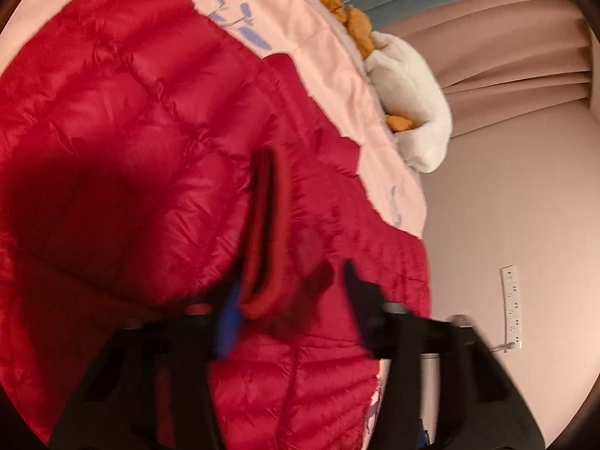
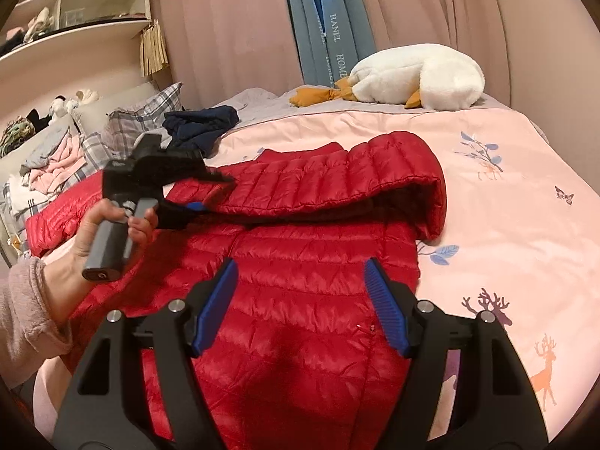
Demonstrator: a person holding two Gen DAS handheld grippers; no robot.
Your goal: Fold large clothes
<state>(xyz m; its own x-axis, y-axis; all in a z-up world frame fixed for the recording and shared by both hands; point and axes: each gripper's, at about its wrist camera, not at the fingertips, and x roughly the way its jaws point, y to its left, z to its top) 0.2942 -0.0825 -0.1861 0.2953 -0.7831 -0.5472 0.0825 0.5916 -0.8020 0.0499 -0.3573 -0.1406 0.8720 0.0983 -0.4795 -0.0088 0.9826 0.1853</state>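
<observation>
A red puffer jacket lies spread on a pink bedspread. One sleeve is folded across its upper body. My left gripper hovers at that sleeve's cuff end, seen from the right wrist view; its jaws stand apart. In the blurred left wrist view the left gripper is open around the dark red ribbed cuff, and contact is unclear. My right gripper is open and empty, above the jacket's lower body.
A white plush goose lies at the bed's far edge, also seen in the left wrist view. A dark blue garment and plaid pillows lie at the far left. Shelves stand at left, curtains behind.
</observation>
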